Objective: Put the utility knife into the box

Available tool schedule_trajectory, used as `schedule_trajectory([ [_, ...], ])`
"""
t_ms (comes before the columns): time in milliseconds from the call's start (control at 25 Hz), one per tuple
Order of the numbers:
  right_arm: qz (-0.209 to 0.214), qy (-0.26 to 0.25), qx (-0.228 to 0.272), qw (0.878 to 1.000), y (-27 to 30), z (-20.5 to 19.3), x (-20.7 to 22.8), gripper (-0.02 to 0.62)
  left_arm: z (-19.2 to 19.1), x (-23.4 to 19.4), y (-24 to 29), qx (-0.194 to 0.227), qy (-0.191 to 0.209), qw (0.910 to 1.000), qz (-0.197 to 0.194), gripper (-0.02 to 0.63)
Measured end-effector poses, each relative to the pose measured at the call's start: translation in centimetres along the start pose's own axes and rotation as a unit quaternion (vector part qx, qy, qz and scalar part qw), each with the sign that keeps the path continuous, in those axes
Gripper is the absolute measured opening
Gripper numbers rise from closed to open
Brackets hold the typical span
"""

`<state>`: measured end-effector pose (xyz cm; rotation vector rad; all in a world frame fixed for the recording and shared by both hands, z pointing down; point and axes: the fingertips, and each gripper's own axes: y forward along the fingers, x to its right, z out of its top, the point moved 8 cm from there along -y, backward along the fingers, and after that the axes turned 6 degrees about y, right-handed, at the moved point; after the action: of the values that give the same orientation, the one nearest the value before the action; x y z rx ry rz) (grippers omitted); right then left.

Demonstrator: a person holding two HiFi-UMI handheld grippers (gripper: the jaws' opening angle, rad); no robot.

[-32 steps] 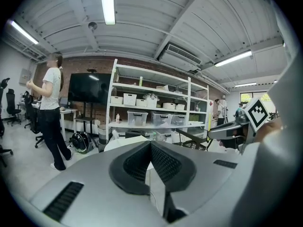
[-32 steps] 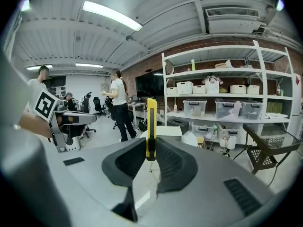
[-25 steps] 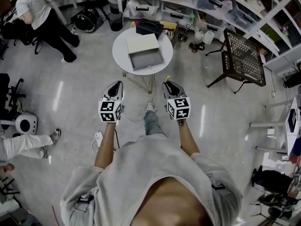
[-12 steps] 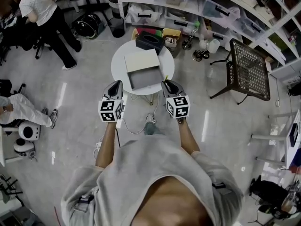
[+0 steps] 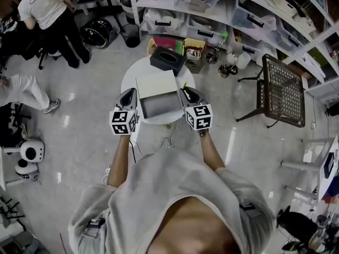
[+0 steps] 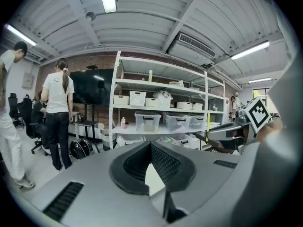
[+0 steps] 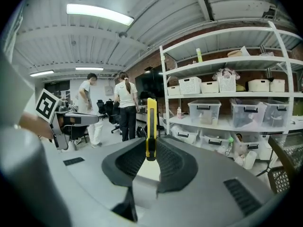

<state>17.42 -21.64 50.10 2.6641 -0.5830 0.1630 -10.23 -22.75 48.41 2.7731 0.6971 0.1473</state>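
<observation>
While scanning from the left, meet first the left gripper (image 5: pixel 130 93): shut tip to tip on nothing, poised over the left rim of the round white table (image 5: pixel 132 70). Just beside it, rightward, find the box (image 5: pixel 157 86): pale, drawer-like, with a grey open tray on the side toward the wearer. Lies between the 2 grippers.

Further right, reach the right gripper (image 5: pixel 186 90), clamped on the yellow utility knife (image 7: pixel 151 126). Stands upright in that grip, long axis vertical, most of the handle poking above the pads. Hangs just right of the tray's right wall, so plainly in the nearer hand. Probably needs only a short carry leftward over that wall, then tipping down to lay the long axis along the tray.

Between knife and tray, see only that wall. Could snag the rim if lowered while upright. Could also meet the left gripper, near enough to steady the box or to crowd the opening.

Around, again from the left: a person in a white top (image 5: pixel 37 9), well apart; a black tissue box (image 5: pixel 167 60) on the table beyond the box; shelving with plastic bins behind; a dark mesh-topped stand (image 5: pixel 282 86) far right.
</observation>
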Motion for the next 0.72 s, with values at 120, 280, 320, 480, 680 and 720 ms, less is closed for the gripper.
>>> schedule_trajectory([
  [120, 0.005, 0.0, -0.004, 1.0, 1.6, 0.4, 0.9, 0.083, 0.0, -0.5, 1.4, -0.006, -0.002, 1.0, 0.003, 0.018],
  [280, 0.012, 0.0, -0.013, 1.0, 3.4, 0.5, 1.6, 0.083, -0.3, -1.3, 2.6, -0.015, -0.005, 0.9999, 0.007, 0.018],
  [320, 0.014, 0.001, -0.016, 1.0, 3.7, 0.4, 1.6, 0.083, -0.4, -1.5, 2.8, -0.017, -0.005, 0.9998, 0.009, 0.018],
  [480, 0.021, 0.007, -0.029, 0.999, 4.7, -0.4, 1.4, 0.083, -1.1, -2.1, 2.9, -0.027, -0.009, 0.9995, 0.013, 0.018],
  [680, 0.027, 0.012, -0.051, 0.998, 6.1, -1.3, 0.5, 0.083, -2.3, -3.1, 3.0, -0.044, -0.021, 0.9988, 0.012, 0.018],
  [720, 0.026, 0.012, -0.056, 0.998, 6.4, -1.5, 0.3, 0.083, -2.6, -3.3, 3.2, -0.047, -0.023, 0.9986, 0.009, 0.018],
])
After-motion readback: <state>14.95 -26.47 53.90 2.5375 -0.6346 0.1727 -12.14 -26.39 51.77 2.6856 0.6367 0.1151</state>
